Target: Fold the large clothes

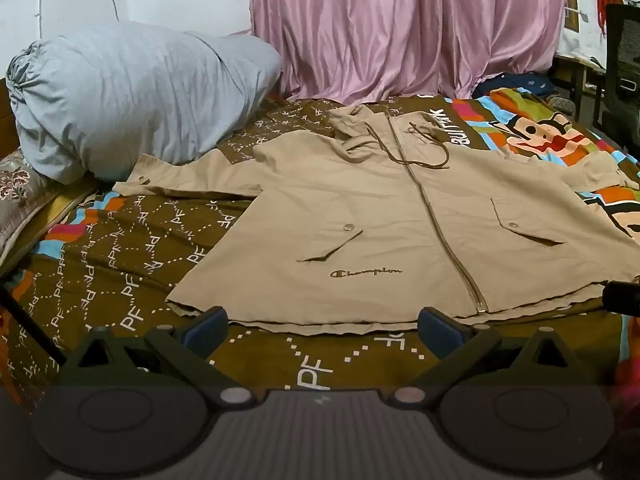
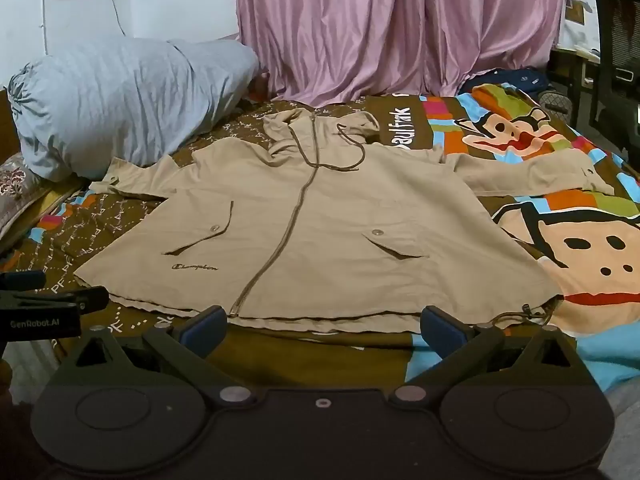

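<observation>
As seen through the left wrist camera, the left gripper [image 1: 322,326] is held with its jaws spread wide and nothing between them. A tan jacket [image 1: 400,220] is laid flat, front up and zipped, on the bed [image 1: 120,264], with its hem just beyond the jaw tips. Both sleeves are spread outward. A grey pillow [image 1: 132,96] is located far ahead to the left of the jaws, and a pink curtain [image 1: 400,28] is hung behind the bed.

Through the right wrist camera, the right gripper [image 2: 322,324] is likewise shown with jaws wide apart and empty. The jacket [image 2: 320,220] hem is positioned just ahead of the jaw tips. A hem drawcord [image 2: 524,314] is found close beside the right-hand jaw.
</observation>
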Demonstrator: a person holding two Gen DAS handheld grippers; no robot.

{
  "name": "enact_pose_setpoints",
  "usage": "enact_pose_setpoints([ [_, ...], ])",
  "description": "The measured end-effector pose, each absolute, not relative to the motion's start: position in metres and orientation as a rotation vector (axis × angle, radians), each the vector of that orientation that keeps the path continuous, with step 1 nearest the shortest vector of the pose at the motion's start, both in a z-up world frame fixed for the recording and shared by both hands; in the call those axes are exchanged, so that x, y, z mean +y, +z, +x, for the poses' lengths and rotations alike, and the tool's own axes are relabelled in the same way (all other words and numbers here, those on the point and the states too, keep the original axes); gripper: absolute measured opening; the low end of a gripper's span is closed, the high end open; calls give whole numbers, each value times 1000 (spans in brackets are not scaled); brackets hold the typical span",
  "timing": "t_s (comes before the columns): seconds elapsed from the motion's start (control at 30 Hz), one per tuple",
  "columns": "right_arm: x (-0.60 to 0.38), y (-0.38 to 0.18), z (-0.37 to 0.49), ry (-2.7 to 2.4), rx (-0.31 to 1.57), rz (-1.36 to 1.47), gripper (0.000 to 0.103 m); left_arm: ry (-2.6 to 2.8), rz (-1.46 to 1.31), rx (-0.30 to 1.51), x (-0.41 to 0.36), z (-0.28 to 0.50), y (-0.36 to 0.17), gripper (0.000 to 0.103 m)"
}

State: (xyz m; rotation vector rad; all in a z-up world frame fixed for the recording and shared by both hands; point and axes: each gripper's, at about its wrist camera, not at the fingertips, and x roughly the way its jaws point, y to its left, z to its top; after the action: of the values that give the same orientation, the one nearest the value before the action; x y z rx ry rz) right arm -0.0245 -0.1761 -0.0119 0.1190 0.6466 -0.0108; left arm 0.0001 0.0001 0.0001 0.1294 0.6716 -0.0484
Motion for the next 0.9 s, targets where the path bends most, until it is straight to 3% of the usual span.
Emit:
enact_pose_setpoints([
  [0.9,-178,-12,-26,-9,646,127,102,-52,126,670,0,0,0,103],
])
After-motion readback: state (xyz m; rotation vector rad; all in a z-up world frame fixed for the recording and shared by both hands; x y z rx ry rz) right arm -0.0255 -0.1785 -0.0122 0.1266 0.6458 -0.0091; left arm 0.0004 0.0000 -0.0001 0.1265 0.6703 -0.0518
